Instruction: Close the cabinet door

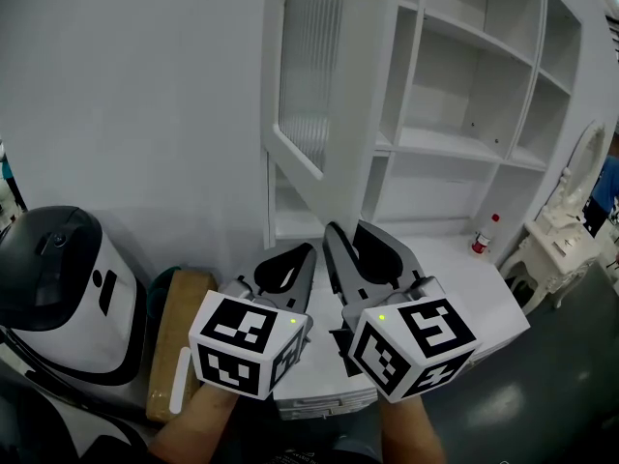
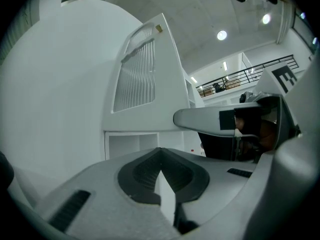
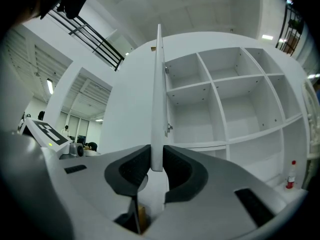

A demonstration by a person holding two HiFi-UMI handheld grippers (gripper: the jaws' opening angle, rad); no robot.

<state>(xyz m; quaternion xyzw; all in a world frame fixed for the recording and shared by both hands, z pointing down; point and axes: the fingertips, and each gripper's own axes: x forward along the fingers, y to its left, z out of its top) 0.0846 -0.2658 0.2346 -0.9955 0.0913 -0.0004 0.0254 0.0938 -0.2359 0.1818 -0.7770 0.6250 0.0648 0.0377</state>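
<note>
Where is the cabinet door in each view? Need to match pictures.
Head view: cabinet door at upper centre, swung open.
Left gripper view: centre-left, ribbed glass showing, above the jaws.
Right gripper view: edge-on vertical strip at centre, lower end between the right gripper jaws.
Shared landmark: right gripper, bottom centre in head view, right of the door in left gripper view.

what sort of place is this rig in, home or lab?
Likely a lab or showroom hall, not a home: a mezzanine railing and recessed ceiling lights overhead, bare dark floor, and a white shelf cabinet, its cabinet door open, staged beside a dressing table.
</note>
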